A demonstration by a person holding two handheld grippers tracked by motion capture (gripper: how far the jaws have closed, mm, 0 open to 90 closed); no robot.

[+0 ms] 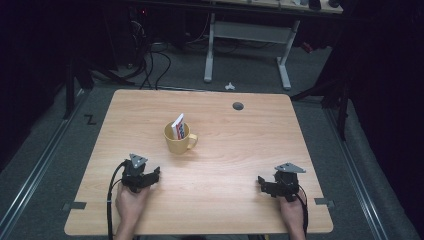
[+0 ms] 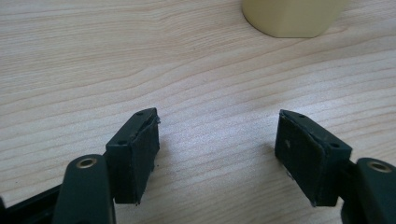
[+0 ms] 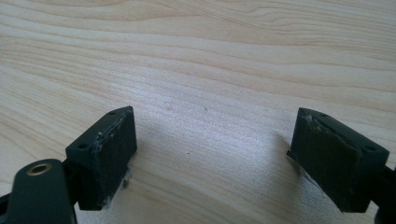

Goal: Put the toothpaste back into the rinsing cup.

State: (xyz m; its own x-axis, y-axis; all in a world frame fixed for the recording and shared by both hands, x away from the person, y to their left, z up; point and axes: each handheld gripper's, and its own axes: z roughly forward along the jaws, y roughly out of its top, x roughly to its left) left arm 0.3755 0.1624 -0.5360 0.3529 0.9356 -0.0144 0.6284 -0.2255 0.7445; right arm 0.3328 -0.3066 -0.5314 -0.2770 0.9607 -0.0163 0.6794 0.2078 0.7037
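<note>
A yellow mug point(image 1: 178, 139) stood upright near the middle of the wooden table point(image 1: 240, 150), its handle turned toward the right front, with a small red, white and blue packet point(image 1: 179, 126) leaning inside it and sticking up above the rim. The left gripper point(image 1: 150, 178) rested low over the table's near-left part, held in the person's left hand point(image 1: 131, 200), and the mug lay ahead of it and somewhat to its right, near but clearly apart. In the left gripper view its jaws stood wide apart with bare wood between them, and the pale rounded base of the mug point(image 2: 292, 17) showed at the top edge, beyond the tips and a little toward the right-hand jaw, not between them and touching neither. The right gripper point(image 1: 263, 184) sat over the near-right part of the table in the right hand point(image 1: 292, 207), pointing leftward, well apart from the mug. In the right gripper view its jaws were likewise spread wide, holding nothing, with plain wood grain between and beyond them. A dark round hole point(image 1: 238, 106) marked the table's far side, and a cable point(image 1: 111, 200) trailed back from the left gripper past the near edge.
</note>
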